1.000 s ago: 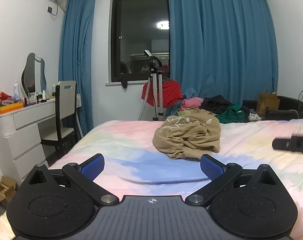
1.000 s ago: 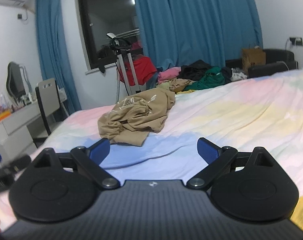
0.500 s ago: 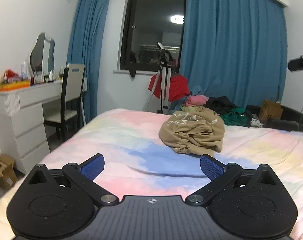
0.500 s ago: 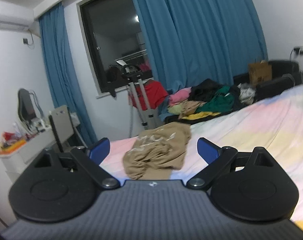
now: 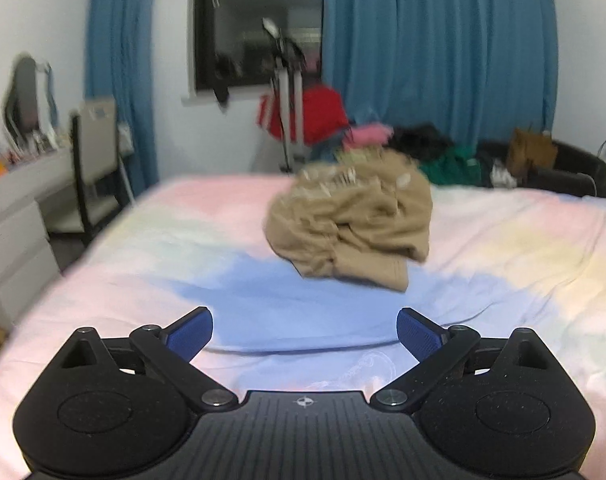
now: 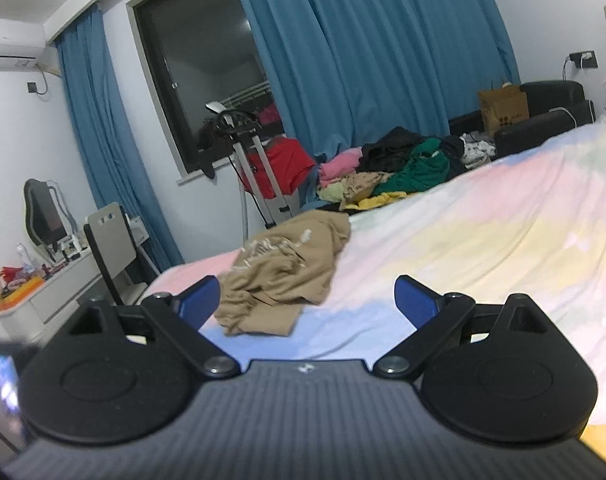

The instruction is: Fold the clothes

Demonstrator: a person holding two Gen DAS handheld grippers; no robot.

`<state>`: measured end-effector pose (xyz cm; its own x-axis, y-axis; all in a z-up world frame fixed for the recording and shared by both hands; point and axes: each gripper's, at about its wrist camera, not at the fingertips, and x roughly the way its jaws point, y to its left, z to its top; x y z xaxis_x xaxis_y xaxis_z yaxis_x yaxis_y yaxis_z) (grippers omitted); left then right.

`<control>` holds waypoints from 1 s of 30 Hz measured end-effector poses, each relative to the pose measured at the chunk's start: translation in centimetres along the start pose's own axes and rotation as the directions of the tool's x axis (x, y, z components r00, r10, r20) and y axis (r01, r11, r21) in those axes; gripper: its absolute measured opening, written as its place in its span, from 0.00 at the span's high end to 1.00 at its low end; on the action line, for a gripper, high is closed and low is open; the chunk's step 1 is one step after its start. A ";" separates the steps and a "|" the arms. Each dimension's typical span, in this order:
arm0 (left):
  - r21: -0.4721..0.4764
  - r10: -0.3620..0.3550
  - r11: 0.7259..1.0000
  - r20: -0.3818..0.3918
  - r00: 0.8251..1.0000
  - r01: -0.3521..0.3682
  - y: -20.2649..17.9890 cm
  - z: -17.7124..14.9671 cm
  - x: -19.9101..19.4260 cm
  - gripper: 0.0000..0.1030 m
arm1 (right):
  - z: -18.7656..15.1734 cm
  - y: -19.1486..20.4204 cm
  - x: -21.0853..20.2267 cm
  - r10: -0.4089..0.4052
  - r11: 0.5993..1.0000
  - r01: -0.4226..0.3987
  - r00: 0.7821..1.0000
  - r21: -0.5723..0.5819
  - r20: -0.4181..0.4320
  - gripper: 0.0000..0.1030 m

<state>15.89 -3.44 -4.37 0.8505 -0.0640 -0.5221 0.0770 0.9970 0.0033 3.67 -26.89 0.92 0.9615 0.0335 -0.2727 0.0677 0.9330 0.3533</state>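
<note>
Left gripper (image 5: 305, 330): jaws spread wide, blue pads (image 5: 191, 334) well apart, nothing between them. It hangs over the blue patch of the bedsheet (image 5: 523, 248) at lower centre of the left wrist view.

Right gripper (image 6: 305, 300): jaws likewise spread wide and empty — the blue pads (image 6: 413, 296) frame the sheet (image 6: 483, 240) at lower centre of the right wrist view.

Task item: one tan garment (image 5: 353, 222), crumpled in a heap with a pale print on its upper folds. In the left wrist view it lies on the bed at centre frame, above the gap between the fingers and apart from them; the picture is blurred there. In the right wrist view the same tan garment (image 6: 287, 272) lies left of centre, its near edge just beside the left-hand pad in the picture; contact cannot be told.

Surroundings:
- Clothes pile (image 6: 399, 172) beyond the far edge of the bed, centre frame — pink, black, green and yellow items.
- Blue curtains (image 6: 367, 60) across the upper frame, dark window (image 6: 207, 80) to their left.
- Chair (image 6: 113, 236) and white dresser (image 5: 11, 216) at the left edge.
- Cardboard box (image 6: 503, 108) at upper right.
</note>
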 end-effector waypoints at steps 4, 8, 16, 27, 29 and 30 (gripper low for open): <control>-0.113 -0.053 0.993 -0.059 0.997 0.046 1.1 1.7 7.8 0.07 | -1.3 -1.7 2.3 -0.014 1.000 0.014 1.000 -0.011 -0.013 0.07; -0.208 -0.071 0.976 -0.059 0.996 0.057 1.7 4.2 14.9 0.07 | -1.9 -3.0 5.2 -0.011 1.000 0.012 0.999 0.018 -0.033 0.07; -0.270 -0.011 0.963 -0.115 0.993 -0.020 2.0 5.3 25.2 0.18 | -3.5 -5.6 9.9 -0.128 0.992 0.128 0.992 0.024 0.018 0.07; -0.213 -0.041 0.976 0.046 0.998 0.050 3.4 7.0 18.0 0.91 | -4.8 -5.6 11.3 -0.134 0.990 0.134 0.991 0.033 0.013 0.07; -0.203 -0.074 0.975 0.105 0.992 0.094 4.1 7.5 14.6 0.92 | -4.7 -5.0 10.7 -0.127 0.992 0.127 0.992 0.003 0.024 0.07; -0.192 -0.092 0.974 0.134 0.987 0.117 4.4 7.7 12.7 0.92 | -4.6 -4.8 10.4 -0.125 0.992 0.125 0.992 -0.011 0.029 0.07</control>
<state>31.04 -0.24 -4.40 0.9017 -0.1609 -0.4013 0.0746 0.9722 -0.2221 12.13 -29.34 -7.72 0.9529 -0.0939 -0.2884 0.1847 0.9339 0.3062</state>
